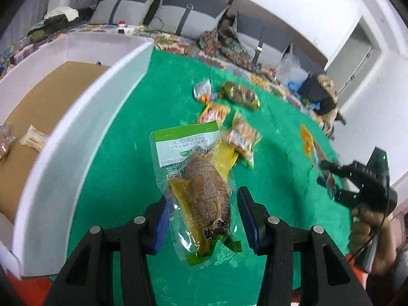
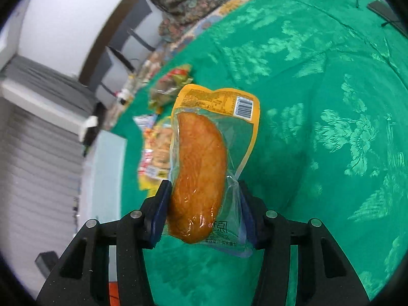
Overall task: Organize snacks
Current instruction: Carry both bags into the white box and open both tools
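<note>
In the left wrist view my left gripper (image 1: 202, 200) is shut on a green-and-white clear packet (image 1: 201, 186) with a brown piece of food inside, held above the green cloth (image 1: 122, 168). At the right edge of that view my right gripper (image 1: 321, 173) grips a yellow packet (image 1: 309, 145). The right wrist view shows the right gripper (image 2: 204, 188) shut on that yellow packet (image 2: 201, 153), which holds an orange, sausage-like piece. Both blue pads press its lower end, and the barcode end points away from me.
A white-walled box (image 1: 76, 117) with a brown cardboard floor stands left of the cloth, with a few wrapped snacks (image 1: 33, 137) inside. Several loose snack packets (image 1: 239, 94) lie mid-cloth, also seen as a pile of snacks (image 2: 158, 150). A grey sofa (image 1: 193, 12) runs behind. A person's hand (image 1: 362, 229) holds the right gripper.
</note>
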A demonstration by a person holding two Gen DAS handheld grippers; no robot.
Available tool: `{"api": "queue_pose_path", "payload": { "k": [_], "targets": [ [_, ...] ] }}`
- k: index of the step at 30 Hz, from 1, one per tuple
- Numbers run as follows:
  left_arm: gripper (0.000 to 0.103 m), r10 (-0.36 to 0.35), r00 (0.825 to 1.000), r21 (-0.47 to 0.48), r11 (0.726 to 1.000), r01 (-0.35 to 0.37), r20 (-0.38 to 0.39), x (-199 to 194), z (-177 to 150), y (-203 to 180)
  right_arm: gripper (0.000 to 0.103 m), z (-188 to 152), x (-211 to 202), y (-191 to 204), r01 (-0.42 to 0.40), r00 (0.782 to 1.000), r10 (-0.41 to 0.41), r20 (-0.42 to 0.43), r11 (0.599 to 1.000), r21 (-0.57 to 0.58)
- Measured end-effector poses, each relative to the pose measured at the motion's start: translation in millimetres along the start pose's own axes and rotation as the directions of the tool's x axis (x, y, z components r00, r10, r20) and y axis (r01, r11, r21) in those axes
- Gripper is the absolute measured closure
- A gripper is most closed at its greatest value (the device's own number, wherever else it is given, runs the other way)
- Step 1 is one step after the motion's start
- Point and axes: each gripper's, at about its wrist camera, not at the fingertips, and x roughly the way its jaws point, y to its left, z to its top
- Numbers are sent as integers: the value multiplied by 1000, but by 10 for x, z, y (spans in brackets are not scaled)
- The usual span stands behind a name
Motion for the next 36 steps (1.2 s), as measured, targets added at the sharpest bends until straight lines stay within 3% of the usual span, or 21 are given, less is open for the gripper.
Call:
{"api": "queue_pose_path", "payload": {
  "k": [5,9,13,16,18,20,22,24,25,28,30,31,34,36],
  "targets": [
    [54,13,997,-77,997,-8,73,-405,228,360,50,-5,-189,551,-128,992,128,-9,988,-89],
    [54,140,978,-129,984,-121,155,-890,426,941,50,-92,-137,1414,-253,967,243,-73,943,-218],
    [54,268,950,-191,953,-236,159,-1156,542,1532,49,-361,132,2311,-358,932,314,-182,877,-321],
    [51,347,927,-218,924,-313,140,-1221,554,1873,48,-704,446,2946,-388,918,306,-252,825,-411],
    [49,397,911,-227,902,-366,112,-1202,547,2034,39,-940,734,3332,-413,906,306,-293,790,-453],
    [21,444,893,-245,876,-416,73,-1191,481,2198,30,-1149,1031,3551,-435,887,280,-368,773,-461],
    [17,475,877,-269,856,-441,73,-1206,392,2259,29,-1307,1253,3606,-420,872,206,-443,780,-464],
    [17,458,885,-278,863,-422,79,-1224,295,2251,29,-1365,1301,3536,-413,867,180,-464,781,-468],
    [17,452,889,-277,866,-416,77,-1207,269,2227,29,-1354,1270,3423,-400,878,178,-444,782,-478],
    [17,399,913,-245,896,-370,84,-1112,193,1978,29,-1245,1134,2965,-285,938,110,-328,784,-552],
    [17,326,941,-207,931,-302,93,-996,170,1690,29,-1165,1040,2596,-124,981,0,-193,768,-629],
    [17,291,952,-186,945,-270,97,-936,162,1548,29,-1090,1025,2357,-31,991,-65,-120,751,-660],
    [14,187,979,-91,980,-180,77,-658,106,983,29,-964,871,1671,193,973,-225,44,700,-688],
    [6,129,991,-19,991,-129,36,-401,48,588,29,-818,735,1077,330,934,-335,122,682,-653]
  ]
}}
